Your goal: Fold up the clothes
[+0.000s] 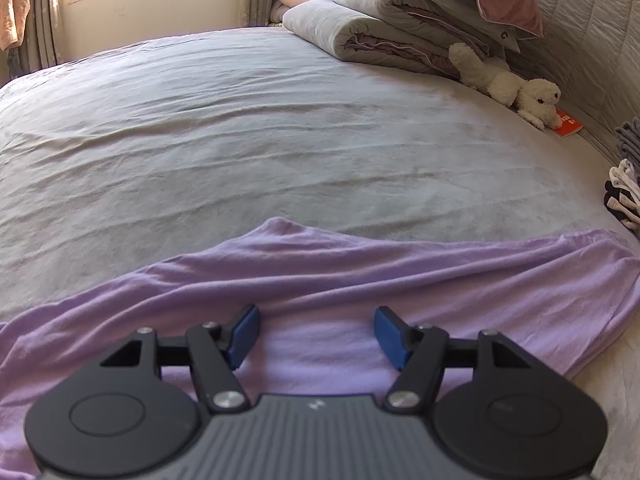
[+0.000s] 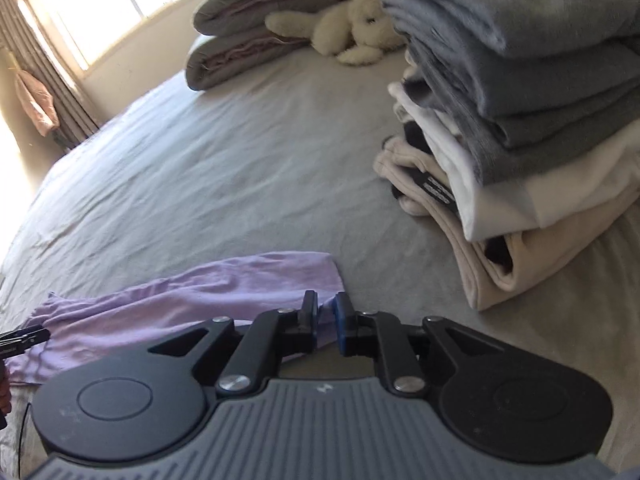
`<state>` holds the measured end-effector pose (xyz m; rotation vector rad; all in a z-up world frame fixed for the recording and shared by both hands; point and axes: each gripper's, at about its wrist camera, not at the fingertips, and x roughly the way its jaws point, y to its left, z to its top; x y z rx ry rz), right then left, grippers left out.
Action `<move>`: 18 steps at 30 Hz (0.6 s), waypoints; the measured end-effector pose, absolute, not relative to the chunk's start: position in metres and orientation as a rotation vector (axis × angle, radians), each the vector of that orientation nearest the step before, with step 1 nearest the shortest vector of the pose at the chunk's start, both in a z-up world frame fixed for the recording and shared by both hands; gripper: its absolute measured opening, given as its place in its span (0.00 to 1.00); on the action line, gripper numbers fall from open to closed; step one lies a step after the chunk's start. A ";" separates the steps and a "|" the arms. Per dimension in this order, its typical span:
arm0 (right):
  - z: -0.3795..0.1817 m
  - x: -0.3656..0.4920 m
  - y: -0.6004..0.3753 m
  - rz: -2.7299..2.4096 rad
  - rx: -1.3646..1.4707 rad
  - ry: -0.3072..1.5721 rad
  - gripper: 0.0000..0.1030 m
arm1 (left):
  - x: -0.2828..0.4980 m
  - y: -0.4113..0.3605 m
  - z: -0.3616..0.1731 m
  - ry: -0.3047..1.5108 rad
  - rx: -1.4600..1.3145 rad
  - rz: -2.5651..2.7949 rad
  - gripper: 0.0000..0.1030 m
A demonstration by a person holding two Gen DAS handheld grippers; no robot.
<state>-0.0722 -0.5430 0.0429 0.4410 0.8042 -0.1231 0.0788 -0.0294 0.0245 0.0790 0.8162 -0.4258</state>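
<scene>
A lilac garment (image 1: 360, 280) lies spread and wrinkled across the near part of the grey bed sheet. My left gripper (image 1: 316, 334) is open, its blue pads (image 1: 244, 334) apart just above the lilac cloth, holding nothing. In the right wrist view the same lilac garment (image 2: 168, 304) stretches to the left. My right gripper (image 2: 326, 324) is shut on the garment's right end, with a fold of lilac cloth pinched between the pads. The tip of the left gripper (image 2: 24, 340) shows at the left edge.
A stack of folded grey, white and beige clothes (image 2: 520, 128) stands right of my right gripper. Rolled grey quilts (image 1: 384, 28) and a white plush dog (image 1: 516, 84) lie at the bed's far side by the padded headboard. A window and curtains are at far left.
</scene>
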 end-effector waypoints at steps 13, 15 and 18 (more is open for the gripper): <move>0.044 -0.067 -0.523 -0.098 0.344 0.776 0.06 | 0.054 -0.041 0.042 0.825 0.017 -0.515 0.63; 0.051 -0.071 -0.524 -0.107 0.355 0.726 0.06 | 0.043 -0.050 0.045 0.817 0.044 -0.561 0.63; 0.063 -0.076 -0.526 -0.119 0.371 0.653 0.06 | 0.024 -0.066 0.047 0.815 0.089 -0.660 0.63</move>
